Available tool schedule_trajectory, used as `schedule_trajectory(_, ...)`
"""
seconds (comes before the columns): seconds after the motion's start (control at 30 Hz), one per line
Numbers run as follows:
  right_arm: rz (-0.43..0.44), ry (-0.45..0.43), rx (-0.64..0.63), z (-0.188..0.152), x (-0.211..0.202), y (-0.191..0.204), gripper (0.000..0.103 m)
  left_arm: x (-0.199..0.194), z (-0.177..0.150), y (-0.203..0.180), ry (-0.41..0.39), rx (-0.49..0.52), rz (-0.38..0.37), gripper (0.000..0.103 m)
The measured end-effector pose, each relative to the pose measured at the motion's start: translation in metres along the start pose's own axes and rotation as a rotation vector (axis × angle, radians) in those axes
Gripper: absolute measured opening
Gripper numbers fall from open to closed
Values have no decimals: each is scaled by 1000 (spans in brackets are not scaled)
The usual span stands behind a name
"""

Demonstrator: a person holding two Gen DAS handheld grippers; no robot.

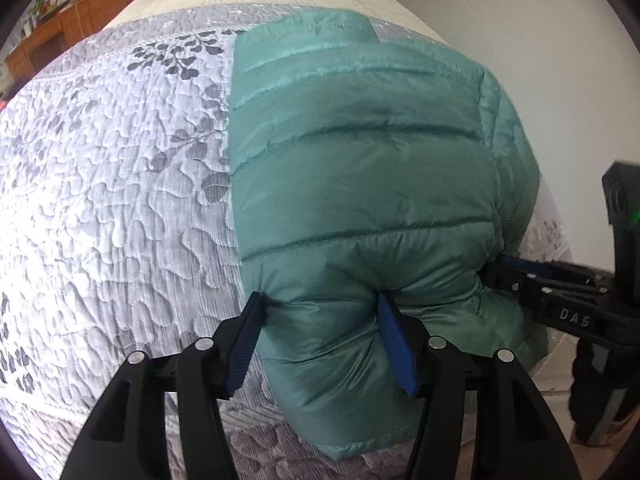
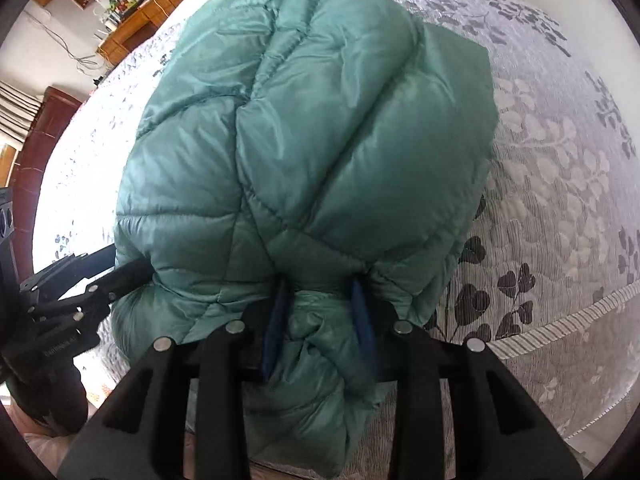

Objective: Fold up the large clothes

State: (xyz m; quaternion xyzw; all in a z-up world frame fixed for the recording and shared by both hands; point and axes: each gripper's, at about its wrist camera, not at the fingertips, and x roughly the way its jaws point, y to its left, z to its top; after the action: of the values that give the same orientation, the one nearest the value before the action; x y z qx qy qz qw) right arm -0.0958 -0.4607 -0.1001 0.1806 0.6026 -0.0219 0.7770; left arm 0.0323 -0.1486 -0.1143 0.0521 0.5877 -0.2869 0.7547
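left claw is gripping green puffer jacket near hem | right claw is pinching jacket's bunched near edge | jacket is lying on bed's grey floral quilt

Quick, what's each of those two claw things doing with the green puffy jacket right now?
Left gripper: closed on a bunched fold of the green jacket.
Right gripper: closed on another bunch of the same jacket.
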Motion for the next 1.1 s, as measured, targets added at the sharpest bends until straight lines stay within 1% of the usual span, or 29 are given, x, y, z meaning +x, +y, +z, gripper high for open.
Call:
schedule_trajectory(0.07, 13, -16, 2, -1, -10, -2, 32, -13, 3, 0, -24, 0, 14, 56)
schedule_trajectory(0.17, 15, -33, 5, -1, -22, -2, 34, -30, 6, -7, -67, 22, 57, 56)
schedule_trajectory(0.27, 15, -66, 6, 2, -38, -4, 38, -40, 10, -10, -88, 33, 66, 56)
schedule_trajectory(0.3, 18, -80, 9, 3, -44, -5, 41, -43, 12, -12, -95, 34, 69, 56)
schedule_trajectory(0.37, 27, -101, 18, 6, -52, -10, 52, -48, 14, -12, -107, 39, 80, 57)
schedule_trajectory(0.4, 31, -110, 25, 9, -56, -13, 61, -49, 16, -11, -109, 39, 85, 58)
schedule_trajectory(0.43, 36, -117, 31, 11, -58, -16, 68, -49, 19, -9, -109, 36, 84, 58)
schedule_trajectory(0.47, 46, -128, 39, 14, -61, -20, 69, -49, 22, -7, -107, 31, 79, 58)
schedule_trajectory(0.5, 47, -131, 43, 18, -59, -16, 72, -48, 24, -5, -106, 27, 76, 58)
schedule_trajectory(0.53, 48, -132, 49, 21, -59, -20, 76, -47, 26, -6, -105, 24, 74, 59)
schedule_trajectory(0.57, 52, -131, 58, 23, -58, -24, 78, -45, 29, -3, -102, 17, 66, 60)
schedule_trajectory(0.63, 67, -122, 77, 28, -54, -31, 81, -41, 35, 7, -96, -6, 21, 62)
schedule_trajectory(0.7, 102, -111, 95, 30, -49, -37, 83, -37, 40, 25, -88, -47, -47, 65)
schedule_trajectory(0.73, 131, -104, 105, 31, -46, -42, 84, -35, 42, 32, -85, -64, -67, 66)
schedule_trajectory(0.8, 163, -96, 111, 32, -41, -46, 87, -29, 45, 51, -82, -106, -114, 68)
schedule_trajectory(0.83, 170, -92, 120, 31, -39, -47, 87, -26, 47, 58, -76, -127, -133, 68)
schedule_trajectory(0.93, 180, -70, 142, 31, -29, -52, 87, -11, 47, 79, -59, -182, -222, 70)
schedule_trajectory(1.0, 238, -53, 151, 31, -20, -56, 89, -3, 45, 87, -55, -201, -300, 72)
schedule_trajectory(1.1, 254, -38, 183, 31, -9, -62, 90, 16, 43, 93, -19, -226, -412, 75)
